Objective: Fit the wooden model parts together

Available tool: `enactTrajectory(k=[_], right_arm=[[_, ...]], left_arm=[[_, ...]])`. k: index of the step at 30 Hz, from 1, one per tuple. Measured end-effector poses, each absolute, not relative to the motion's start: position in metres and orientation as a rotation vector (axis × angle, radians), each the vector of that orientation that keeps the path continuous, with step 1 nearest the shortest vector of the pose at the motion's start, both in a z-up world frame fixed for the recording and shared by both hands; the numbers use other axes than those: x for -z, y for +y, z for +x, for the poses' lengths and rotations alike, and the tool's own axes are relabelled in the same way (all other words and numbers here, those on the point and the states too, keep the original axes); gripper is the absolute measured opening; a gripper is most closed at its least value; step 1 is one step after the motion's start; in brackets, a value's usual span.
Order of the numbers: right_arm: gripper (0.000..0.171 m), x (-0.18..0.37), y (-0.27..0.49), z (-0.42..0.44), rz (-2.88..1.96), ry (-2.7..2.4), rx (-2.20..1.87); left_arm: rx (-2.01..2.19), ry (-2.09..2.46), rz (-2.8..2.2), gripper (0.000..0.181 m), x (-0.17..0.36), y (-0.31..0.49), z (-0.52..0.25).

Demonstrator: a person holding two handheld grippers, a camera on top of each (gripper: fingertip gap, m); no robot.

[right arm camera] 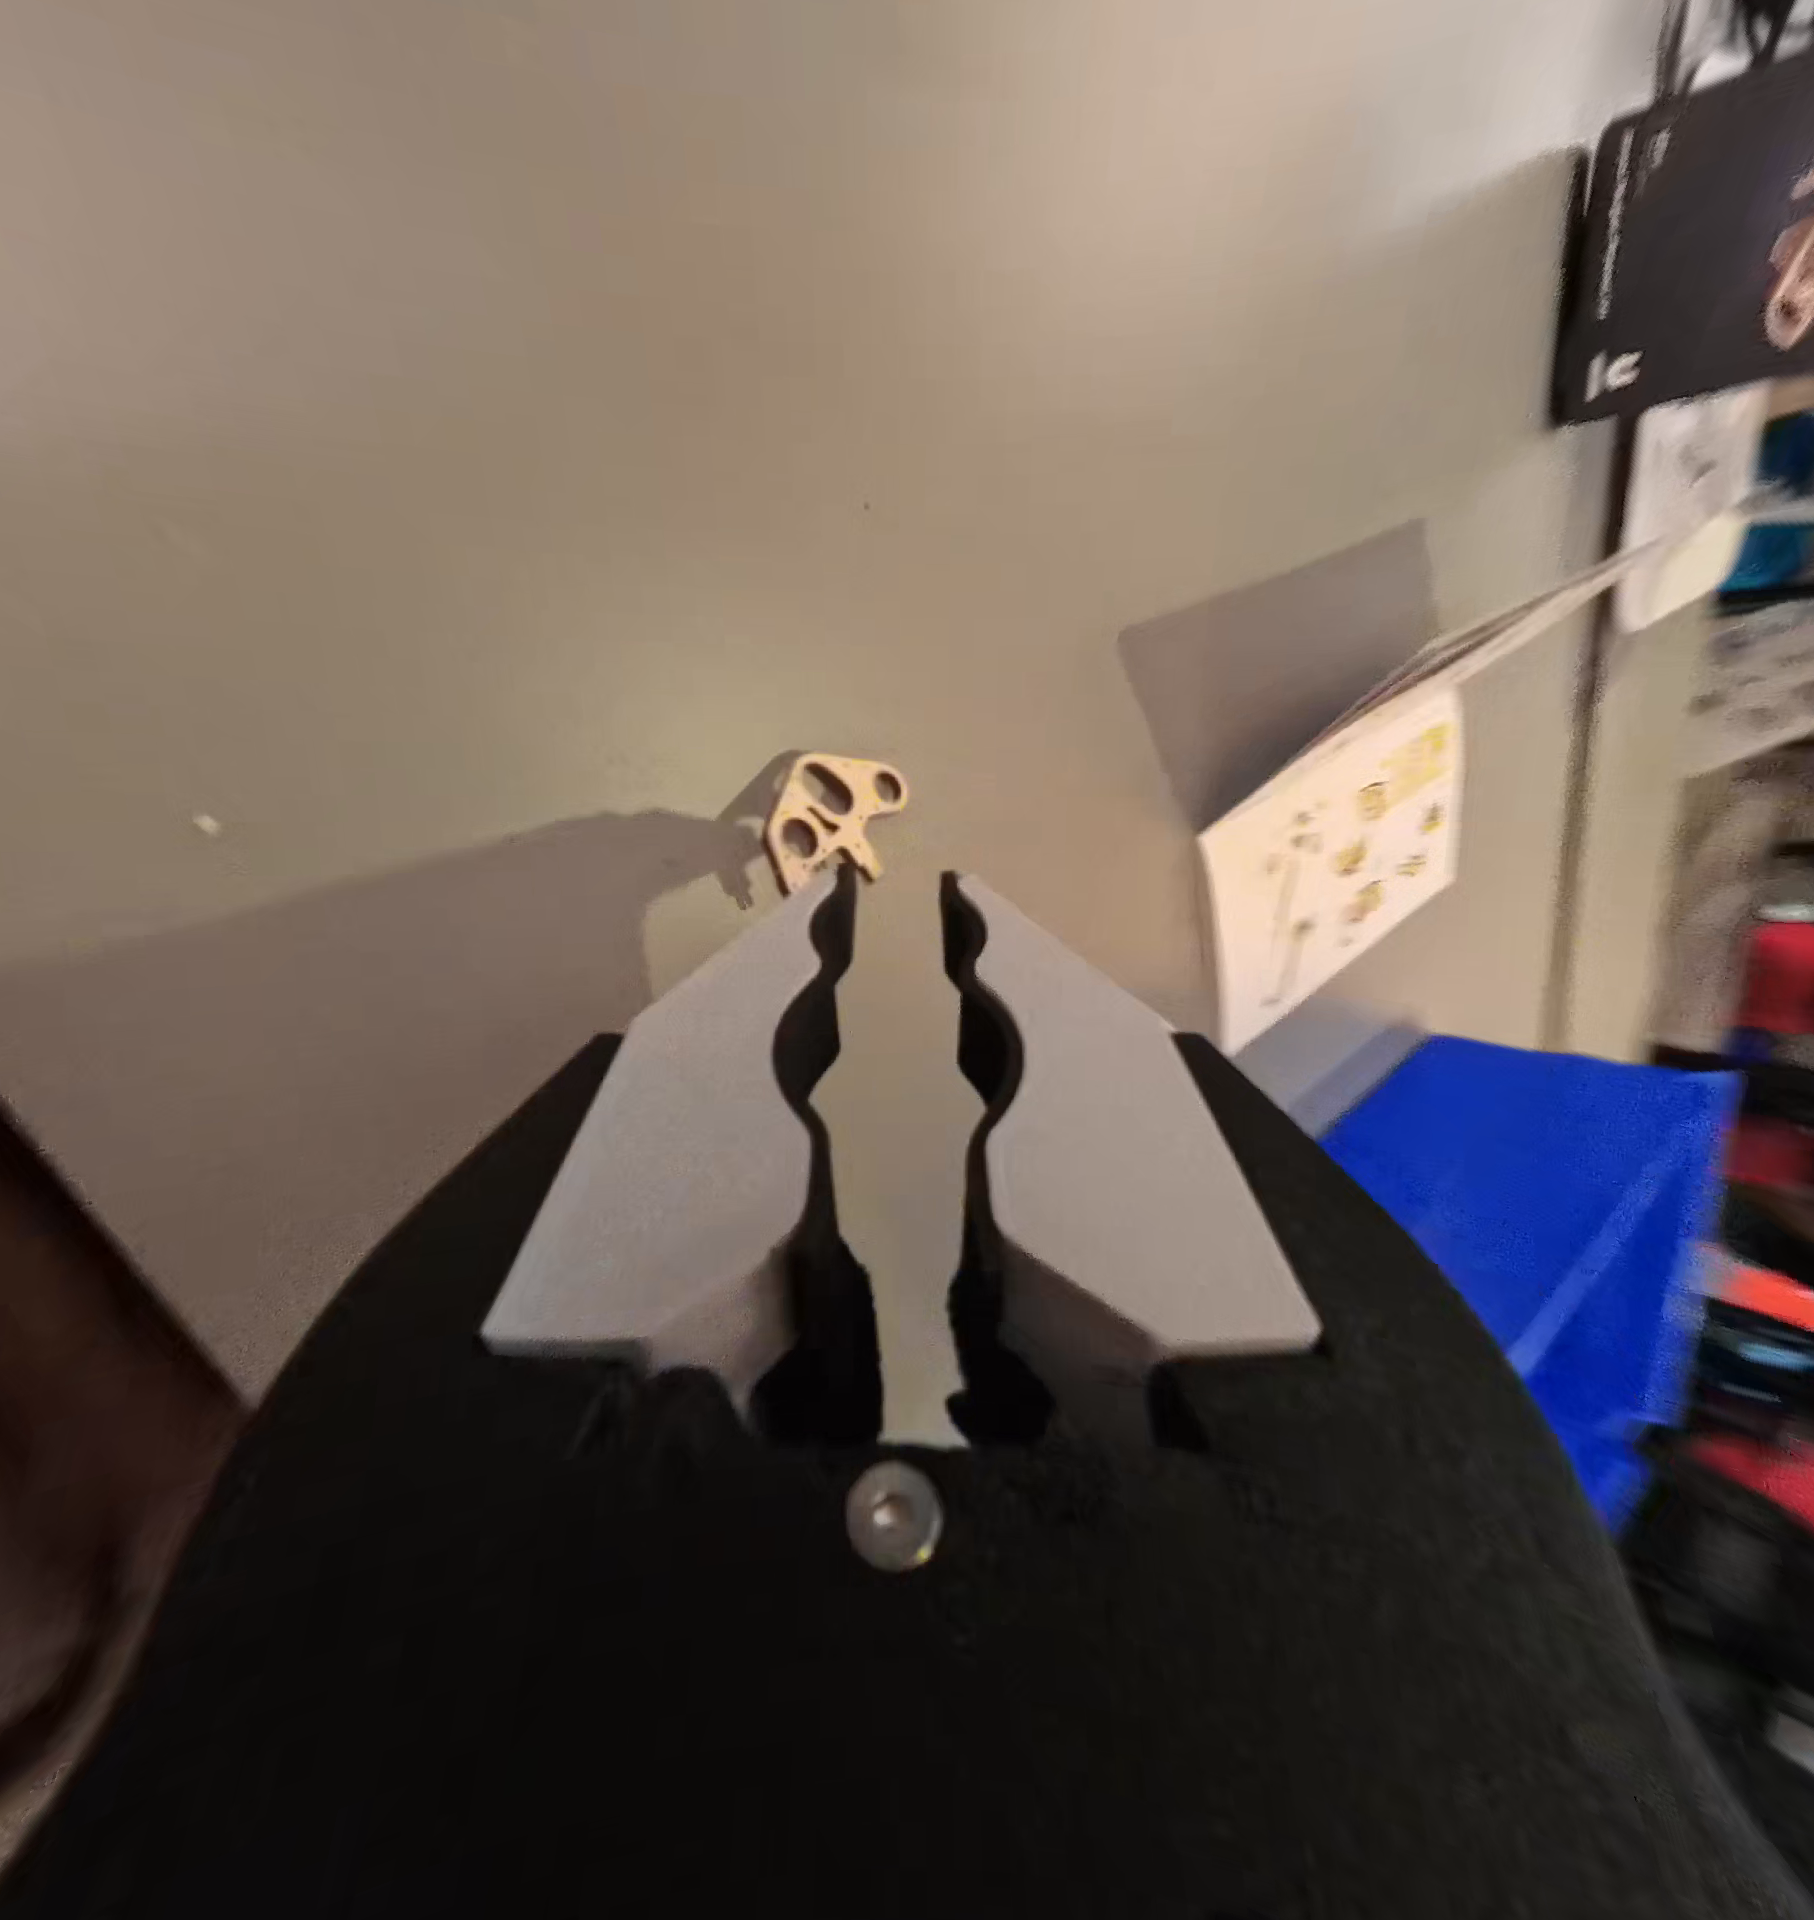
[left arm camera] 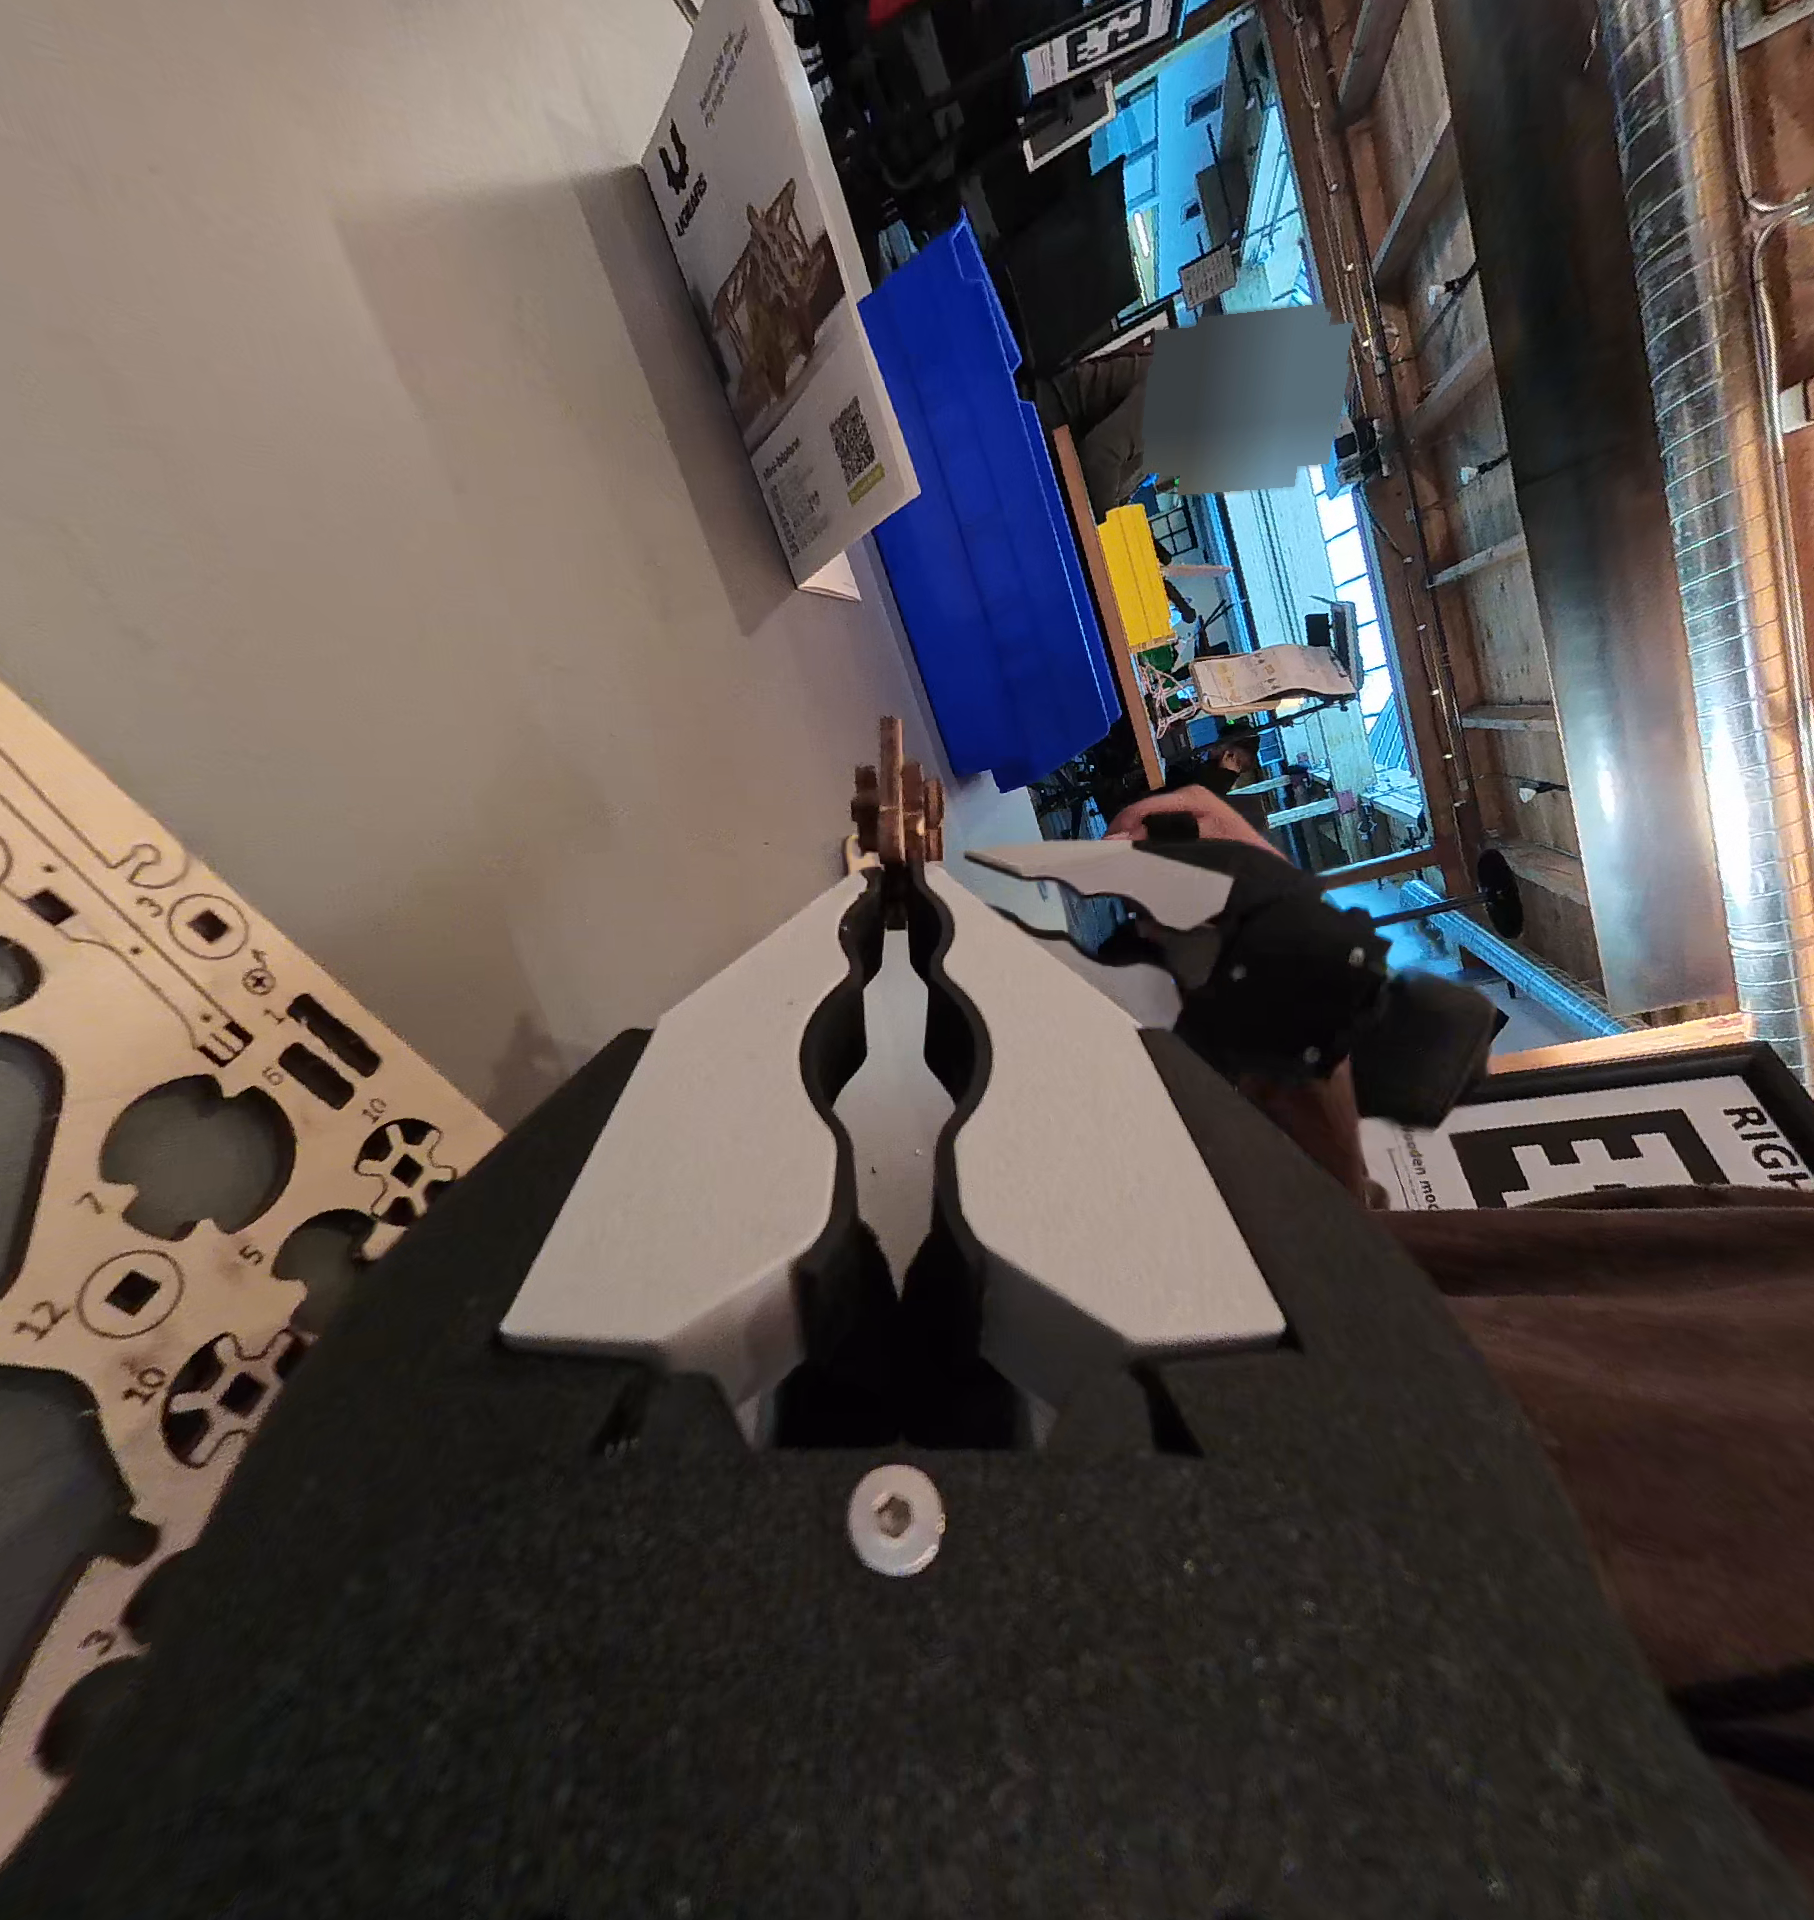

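Left gripper (left arm camera: 895, 894): centre of the left wrist view, clamped on a small brown gear piece (left arm camera: 895, 805) that sticks out past the tips, probably so its free end stays exposed for mating.
Right gripper (right arm camera: 895, 878): centre of the right wrist view, jaws apart and empty; also seen at right centre of the left wrist view, near the gear piece.
Plate (right arm camera: 835, 821): pale wooden part with oval holes, flat on the table just beyond the right gripper's left tip; likely the next pick.
Sheet (left arm camera: 134, 1091): punched-out plywood at lower left of the left wrist view, source of parts.
Booklet (left arm camera: 778, 301): upper centre, standing, probably for reference.
Bin (left arm camera: 986, 520): blue, behind the booklet.
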State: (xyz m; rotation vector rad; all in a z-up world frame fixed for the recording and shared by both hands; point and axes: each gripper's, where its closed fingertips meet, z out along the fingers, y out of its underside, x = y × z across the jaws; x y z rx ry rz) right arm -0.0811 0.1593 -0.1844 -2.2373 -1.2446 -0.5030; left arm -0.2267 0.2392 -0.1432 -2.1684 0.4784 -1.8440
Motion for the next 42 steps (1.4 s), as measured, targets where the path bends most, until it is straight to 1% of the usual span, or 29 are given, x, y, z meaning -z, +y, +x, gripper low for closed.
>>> enactTrajectory(k=[2,3,7,10,12,15,22,25,26,27,30,31,34,36,38,39,42], right_arm=[[0.025,0.182,0.158,-0.083,-2.297,-1.038,0.256],[0.026,0.183,0.158,-0.082,-2.329,-0.922,0.133],[0.039,0.205,0.149,-0.082,-2.505,-0.522,-0.321],[0.042,0.2,0.151,-0.102,-2.429,-0.198,-0.594],[0.045,0.196,0.153,-0.11,-2.344,-0.058,-0.617],[0.047,0.214,0.151,-0.097,-2.373,0.017,-0.305],[0.033,0.224,0.151,-0.096,-2.324,-0.024,0.002],[0.011,0.224,0.151,-0.096,-2.325,-0.026,-0.022],[0.005,0.224,0.15,-0.097,-2.327,-0.029,-0.047],[0.005,0.224,0.15,-0.099,-2.334,-0.031,-0.078],[0.005,0.22,0.148,-0.107,-2.369,-0.055,-0.242],[0.005,0.213,0.147,-0.114,-2.369,-0.081,-0.36],[0.005,0.189,0.137,-0.136,-2.407,-0.136,-0.776],[0.005,0.167,0.118,-0.153,-2.435,-0.153,-1.216],[0.004,0.154,0.102,-0.152,-2.493,-0.2,-1.467],[0.005,0.157,0.09,-0.148,-2.572,-0.286,-1.51],[0.005,0.178,0.048,-0.119,-2.959,-0.509,-1.439]], left_arm=[[1.852,0.485,-2.167,0.001,0.143,0.237,-0.225],[1.856,0.488,-2.168,0.001,0.143,0.236,-0.224],[1.863,0.501,-2.169,0.001,0.143,0.233,-0.222],[1.869,0.507,-2.169,0.001,0.142,0.231,-0.221],[1.872,0.509,-2.169,0.001,0.142,0.23,-0.22],[1.878,0.511,-2.171,0.001,0.143,0.228,-0.219],[1.914,0.524,-2.167,0.001,0.141,0.222,-0.215],[1.93,0.527,-2.166,0.001,0.141,0.219,-0.214],[1.933,0.528,-2.165,0.001,0.14,0.219,-0.214],[1.934,0.529,-2.164,0.001,0.14,0.218,-0.214],[1.926,0.533,-2.165,0.001,0.14,0.219,-0.214],[1.924,0.534,-2.166,0.001,0.141,0.219,-0.214],[1.918,0.54,-2.168,0.001,0.141,0.219,-0.214],[1.918,0.547,-2.168,0.001,0.141,0.218,-0.213],[1.92,0.554,-2.169,0.001,0.141,0.217,-0.213],[1.922,0.558,-2.169,0.001,0.141,0.215,-0.212],[1.924,0.574,-2.166,0.001,0.139,0.213,-0.211]])
